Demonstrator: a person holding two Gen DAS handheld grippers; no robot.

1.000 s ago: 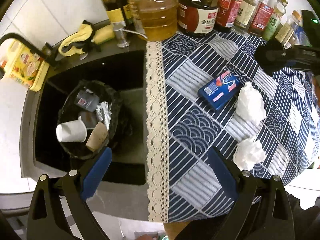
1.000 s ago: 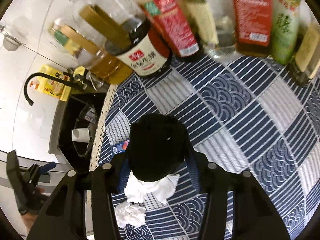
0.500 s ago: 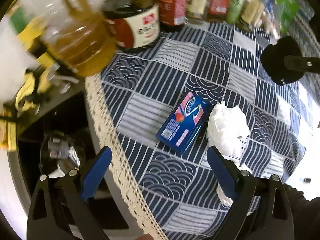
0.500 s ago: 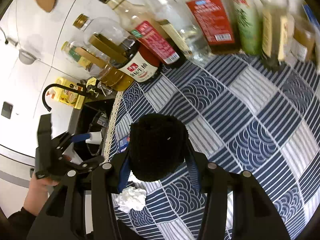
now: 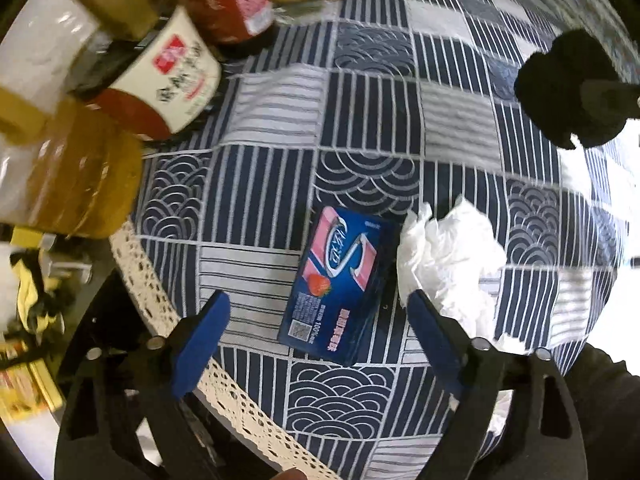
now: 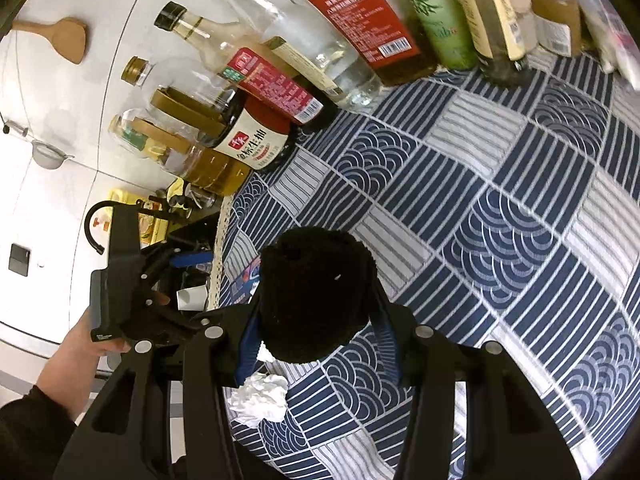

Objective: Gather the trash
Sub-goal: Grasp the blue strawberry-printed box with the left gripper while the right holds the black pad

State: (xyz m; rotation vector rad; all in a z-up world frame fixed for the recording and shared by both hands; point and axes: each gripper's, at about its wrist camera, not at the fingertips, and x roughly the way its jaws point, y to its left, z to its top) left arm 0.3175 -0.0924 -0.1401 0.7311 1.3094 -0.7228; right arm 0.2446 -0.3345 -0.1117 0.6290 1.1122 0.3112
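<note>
Patterned tablecloth (image 5: 372, 128) with lace edge; bottles (image 6: 360, 32) against tiled wall.

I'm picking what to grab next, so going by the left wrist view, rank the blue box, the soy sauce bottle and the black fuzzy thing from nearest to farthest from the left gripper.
1. blue box, lying between the open jaws of the left gripper.
2. soy sauce bottle, far left, at the back.
3. black fuzzy thing, far right, clamped by the right gripper; too close to the bottle to rank firmly.
</note>
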